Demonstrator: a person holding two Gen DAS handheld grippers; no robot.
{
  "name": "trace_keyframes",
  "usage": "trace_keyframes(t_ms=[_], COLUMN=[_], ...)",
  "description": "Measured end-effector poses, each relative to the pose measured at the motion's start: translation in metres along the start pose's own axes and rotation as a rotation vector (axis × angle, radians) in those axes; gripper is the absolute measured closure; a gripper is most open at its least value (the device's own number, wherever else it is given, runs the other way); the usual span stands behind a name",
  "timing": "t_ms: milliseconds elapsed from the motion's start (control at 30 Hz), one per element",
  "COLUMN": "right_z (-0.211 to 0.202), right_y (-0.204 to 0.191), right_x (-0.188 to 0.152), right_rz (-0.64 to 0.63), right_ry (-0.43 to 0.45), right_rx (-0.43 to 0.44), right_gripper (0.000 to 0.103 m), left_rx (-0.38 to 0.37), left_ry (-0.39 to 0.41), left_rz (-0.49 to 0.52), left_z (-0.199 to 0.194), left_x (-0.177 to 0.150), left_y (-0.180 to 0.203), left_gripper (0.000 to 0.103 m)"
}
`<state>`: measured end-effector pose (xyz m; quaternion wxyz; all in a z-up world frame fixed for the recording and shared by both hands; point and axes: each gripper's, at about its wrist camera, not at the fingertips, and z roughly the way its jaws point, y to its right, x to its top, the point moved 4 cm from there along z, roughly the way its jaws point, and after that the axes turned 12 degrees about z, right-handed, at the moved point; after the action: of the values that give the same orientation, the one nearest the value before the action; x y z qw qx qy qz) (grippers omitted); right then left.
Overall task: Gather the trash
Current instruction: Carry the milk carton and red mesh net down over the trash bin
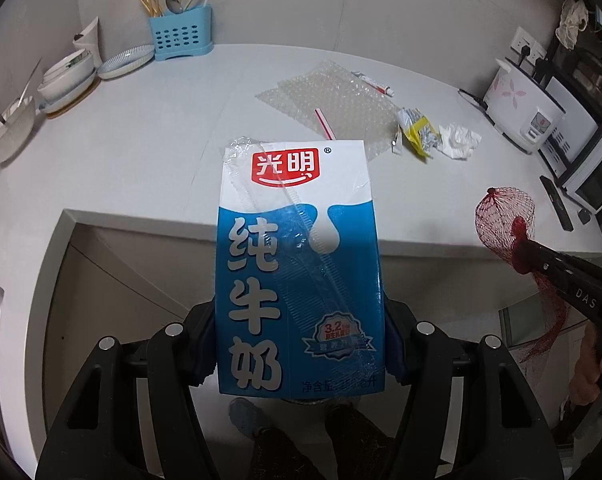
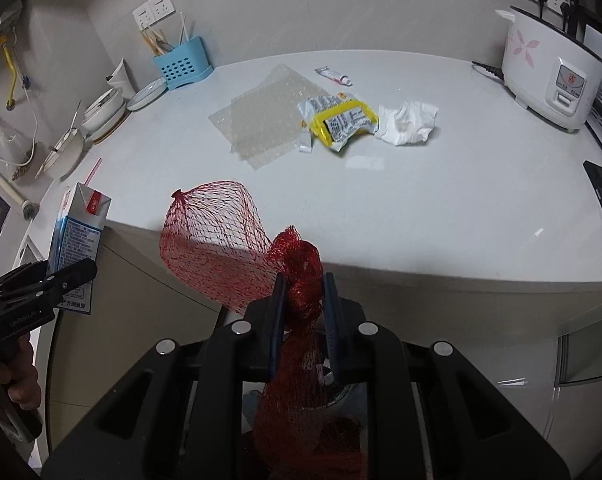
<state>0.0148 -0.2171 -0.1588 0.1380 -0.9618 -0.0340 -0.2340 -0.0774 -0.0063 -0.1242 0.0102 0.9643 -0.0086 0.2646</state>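
**Both grippers holding trash off the counter edge**

The left gripper (image 1: 301,344) is clamping a blue-and-white milk carton (image 1: 297,264) at frame centre. The right gripper (image 2: 304,300) is pinching a red mesh net bag (image 2: 221,248) at lower centre. Bubble wrap (image 2: 269,116), a yellow wrapper (image 2: 337,120) and a crumpled tissue (image 2: 407,122) are lying on the white counter (image 2: 461,200), upper centre.

Your milk carton (image 1: 297,264) hides the counter's front edge behind it, and the red mesh bag's (image 2: 297,380) lower end runs off the bottom edge.

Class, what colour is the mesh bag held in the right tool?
Red; the mesh bag shows best in the right wrist view.
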Motion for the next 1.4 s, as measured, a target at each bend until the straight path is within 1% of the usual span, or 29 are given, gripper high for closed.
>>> trace_keyframes(t_ms=[67, 133, 300, 533, 667, 800, 900, 1167, 1267, 1400], right_z=[0.009, 0.017, 0.048, 0.100, 0.132, 0.162, 0.186, 0.248, 0.270, 0.290], right_y=[-0.001, -0.002, 0.000, 0.008, 0.019, 0.030, 0.038, 0.055, 0.060, 0.067], right_x=[-0.014, -0.025, -0.059, -0.104, -0.124, -0.137, -0.144, -0.164, -0.173, -0.184], right_rz=[-0.012, -0.038, -0.068, -0.096, -0.092, -0.093, -0.097, -0.114, -0.118, -0.121], right_ry=[-0.017, -0.018, -0.061, -0.163, -0.230, -0.279, -0.319, -0.412, -0.443, -0.472], right_rx=[0.015, 0.014, 0.003, -0.032, -0.063, -0.088, -0.117, -0.137, -0.143, -0.147], right_gripper=[0.086, 0.086, 0.086, 0.086, 0.086, 0.086, 0.086, 0.086, 0.086, 0.086], left_rx=[-0.007, -0.015, -0.022, -0.047, -0.068, -0.090, -0.103, -0.129, -0.143, -0.159], left_ry=[-0.020, -0.042, -0.097, -0.151, -0.206, -0.267, -0.324, -0.405, -0.415, -0.412], left_rz=[-0.001, 0.006, 0.004, 0.027, 0.037, 0.028, 0.011, 0.004, -0.009, -0.013], left_z=[0.006, 0.016, 0.047, 0.088, 0.119, 0.155, 0.183, 0.259, 0.285, 0.304], left_x=[-0.017, -0.034, -0.073, -0.107, -0.127, -0.147, -0.159, -0.181, -0.183, -0.193], left_y=[0.001, 0.002, -0.001, 0.009, 0.019, 0.024, 0.027, 0.036, 0.043, 0.044], left_gripper=[0.041, 0.041, 0.041, 0.041, 0.041, 0.041, 0.041, 0.041, 0.041, 0.041])
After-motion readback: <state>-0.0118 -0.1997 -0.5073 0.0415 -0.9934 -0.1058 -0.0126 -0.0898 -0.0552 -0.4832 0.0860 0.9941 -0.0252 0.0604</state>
